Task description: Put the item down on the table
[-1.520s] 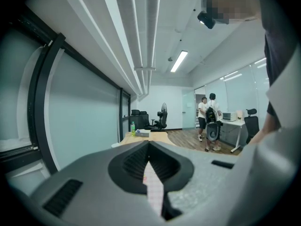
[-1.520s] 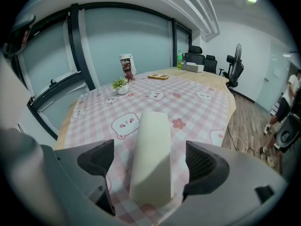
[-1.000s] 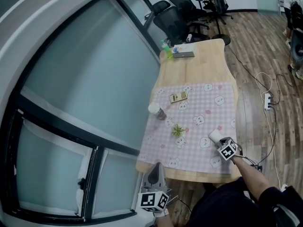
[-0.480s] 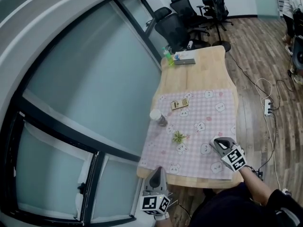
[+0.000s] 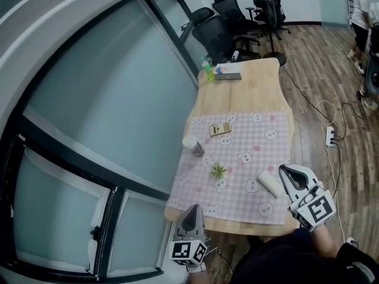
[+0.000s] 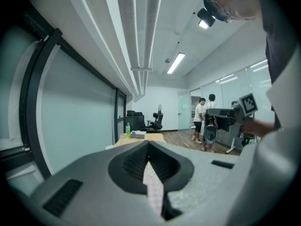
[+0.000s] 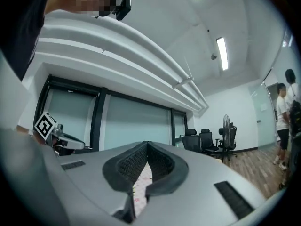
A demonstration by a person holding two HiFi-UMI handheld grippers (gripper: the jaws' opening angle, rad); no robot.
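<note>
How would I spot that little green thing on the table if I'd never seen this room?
Find the long wooden table beside the glass wall; a pink checked cloth covers its near end. Near the cloth's middle sits the small sprig, the only green, leafy thing on it, between a white-topped cup and a white roll lying on its side.

- pink checked tablecloth point(image 5: 260, 149) with small animal prints
- calculator point(image 5: 219, 129) lying flat on the cloth
- small green plant point(image 5: 219, 171) mid-cloth
- white-lidded cup point(image 5: 193, 145) at the cloth's left edge
- green bottle point(image 5: 208, 71) beyond the cloth, near black office chairs point(image 5: 214, 31)
- power strip point(image 5: 330, 136) on wood floor point(image 5: 320, 70)
</note>
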